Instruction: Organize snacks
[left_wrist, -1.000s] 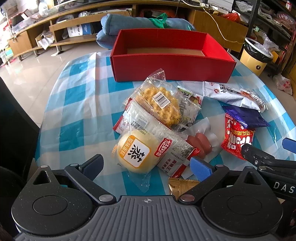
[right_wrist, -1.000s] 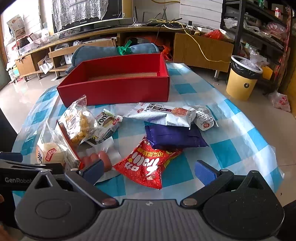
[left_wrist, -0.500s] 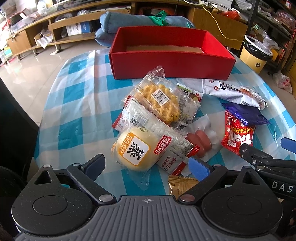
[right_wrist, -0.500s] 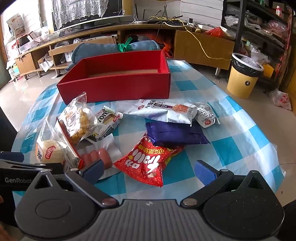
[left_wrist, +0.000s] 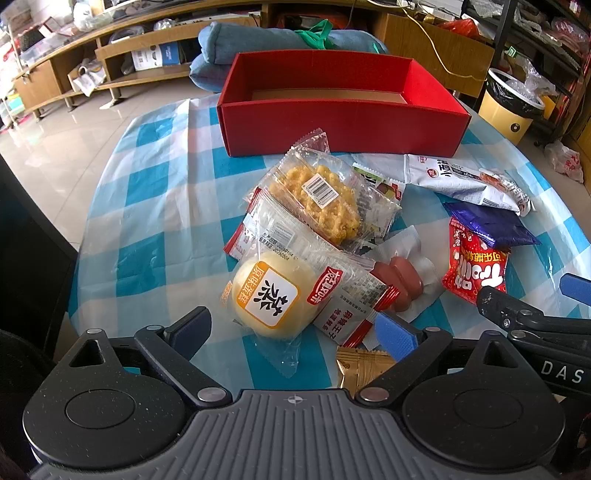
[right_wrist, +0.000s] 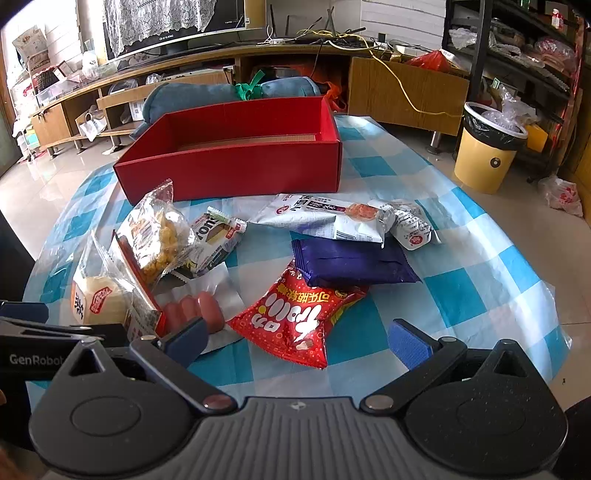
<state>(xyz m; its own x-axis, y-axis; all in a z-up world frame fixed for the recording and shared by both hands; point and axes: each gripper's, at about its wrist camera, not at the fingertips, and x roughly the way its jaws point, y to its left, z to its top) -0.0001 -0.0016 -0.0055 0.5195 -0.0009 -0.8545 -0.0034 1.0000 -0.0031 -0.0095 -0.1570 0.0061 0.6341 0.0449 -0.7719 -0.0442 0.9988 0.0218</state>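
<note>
An empty red box (left_wrist: 343, 125) (right_wrist: 236, 170) stands at the back of the checked table. Snack packs lie in front of it: a yellow bun pack (left_wrist: 273, 295), a yellow crisp pack (left_wrist: 317, 199), sausages (left_wrist: 399, 277), a red chips bag (right_wrist: 299, 317), a purple pack (right_wrist: 354, 262), a white noodle pack (right_wrist: 325, 218). My left gripper (left_wrist: 295, 332) is open, its fingertips either side of the bun pack. My right gripper (right_wrist: 299, 339) is open over the red chips bag.
A gold wrapper (left_wrist: 362, 369) lies under the left gripper. A yellow bin (right_wrist: 487, 147) stands on the floor at the right. A blue rolled bundle (right_wrist: 221, 96) and wooden shelves are behind the table. The table edge (right_wrist: 554, 332) is near on the right.
Both grippers have moved slightly forward and down toward the snacks. Both stay open and nothing was picked up.
</note>
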